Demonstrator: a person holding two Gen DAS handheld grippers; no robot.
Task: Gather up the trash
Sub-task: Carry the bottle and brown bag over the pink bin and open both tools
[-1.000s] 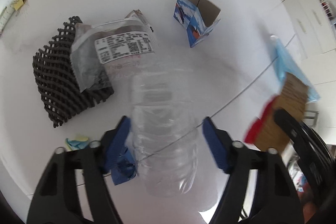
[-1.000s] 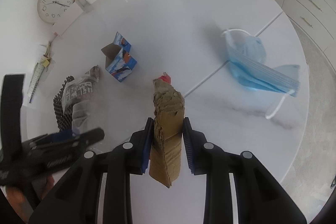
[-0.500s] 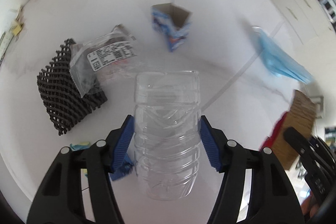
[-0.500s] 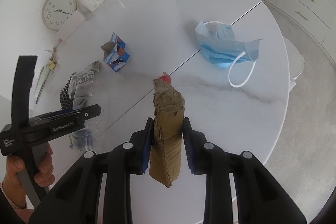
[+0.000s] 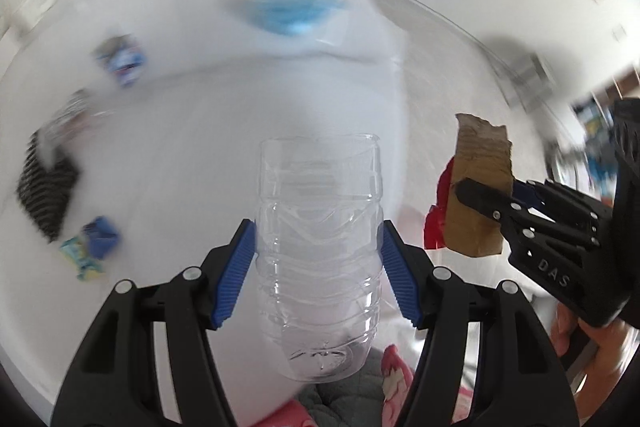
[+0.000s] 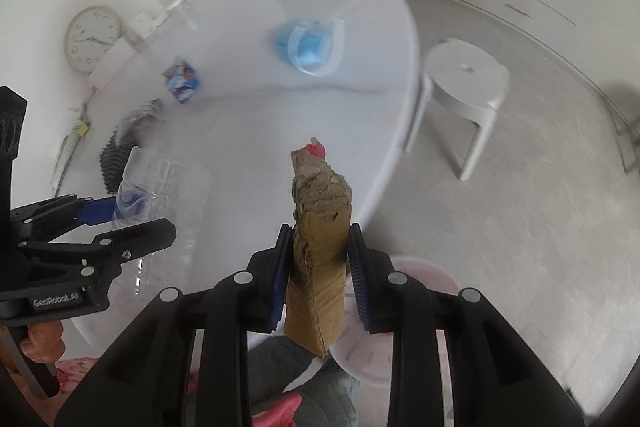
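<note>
We hold the left gripper [image 5: 318, 259] clamped on a clear plastic bottle [image 5: 318, 259], its blue pads [image 5: 236, 275] pressing the ribbed sides, the cut open end pointing toward twelve o'clock and the base nearest the camera. In the right wrist view that same gripper [image 6: 132, 223] and bottle [image 6: 160, 187] sit at nine o'clock, above the near part of the white round table [image 6: 260, 131].

Our right gripper [image 6: 318, 259] is clamped on a torn piece of brown cardboard [image 6: 320, 227], which stands upright between the pads, with a scrap of red [image 6: 316, 149] showing at its top edge. From the left wrist view the cardboard [image 5: 480, 179] appears at three o'clock, off the table's edge, the red scrap [image 5: 438, 211] just beside it.

On the table, blurred, lie a blue face mask [image 6: 310, 45] toward twelve o'clock, a small blue-and-white carton [image 6: 182, 79] at eleven o'clock, and a black mesh mat [image 6: 114, 155] with a clear wrapper on it at ten o'clock. The left wrist view also shows small blue and yellow scraps [image 5: 92, 247] at nine o'clock.

A white stool [image 6: 464, 83] stands on the floor at two o'clock, and a wall clock [image 6: 93, 39] hangs at ten o'clock.
</note>
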